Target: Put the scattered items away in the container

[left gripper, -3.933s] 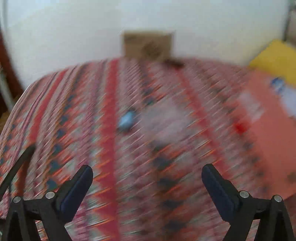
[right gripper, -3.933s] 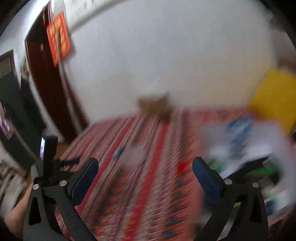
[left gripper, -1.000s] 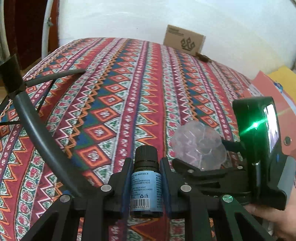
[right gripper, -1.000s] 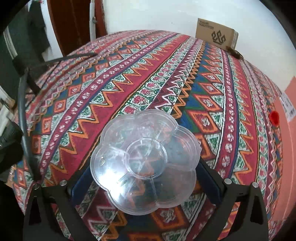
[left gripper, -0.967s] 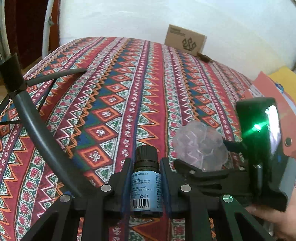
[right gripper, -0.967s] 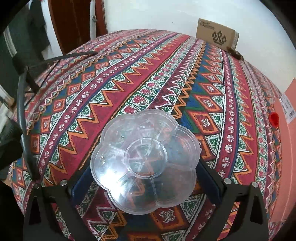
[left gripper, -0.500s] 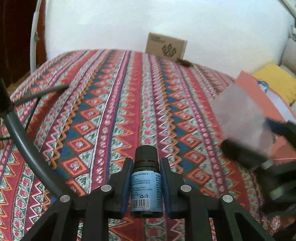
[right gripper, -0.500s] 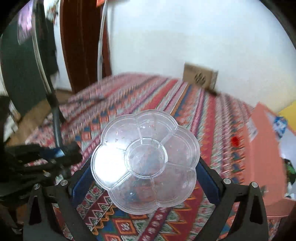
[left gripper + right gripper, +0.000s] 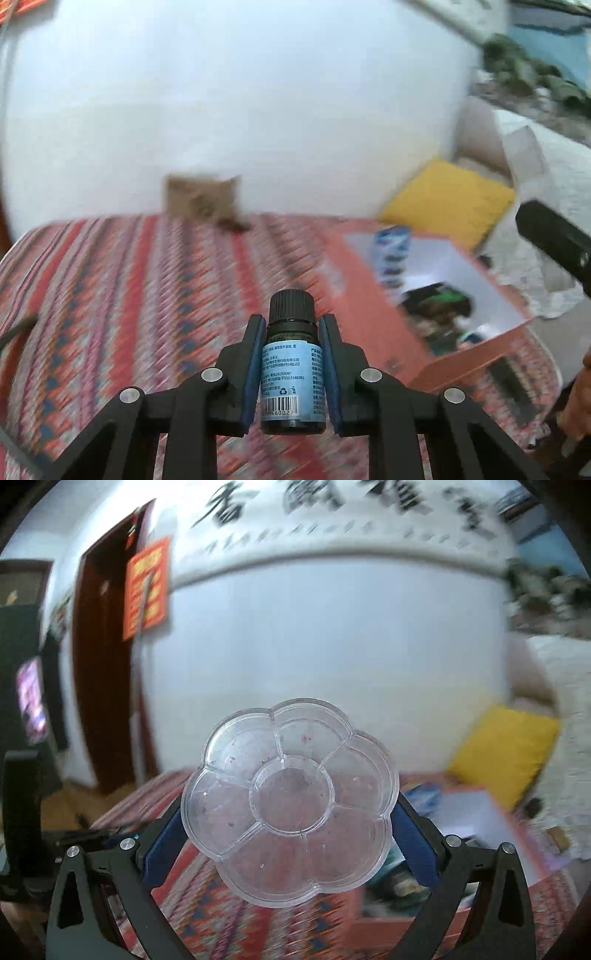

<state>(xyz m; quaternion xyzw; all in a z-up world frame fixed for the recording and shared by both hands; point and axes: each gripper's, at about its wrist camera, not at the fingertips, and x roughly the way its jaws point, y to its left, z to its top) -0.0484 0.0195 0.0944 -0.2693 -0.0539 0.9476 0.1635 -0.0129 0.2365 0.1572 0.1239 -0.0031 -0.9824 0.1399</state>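
Left wrist view: left gripper point(image 9: 291, 365) clamped on small dark bottle point(image 9: 292, 373), upright between blue pads, above patterned cloth point(image 9: 122, 295); orange box point(image 9: 454, 354) at 3 o'clock, blurred.

Right wrist view: right gripper point(image 9: 288, 834) closed around clear flower-shaped tray point(image 9: 290, 797), held aloft; orange box at 4 o'clock, yellow cushion point(image 9: 506, 753) at 2 o'clock.

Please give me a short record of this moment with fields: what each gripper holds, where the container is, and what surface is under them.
left gripper: shut on a small dark bottle with a blue label, upright
right gripper: shut on a clear flower-shaped tray, empty
container: orange box, open, on the right of the bed, already holding items
surface: striped patterned cloth
image quality: background blurred
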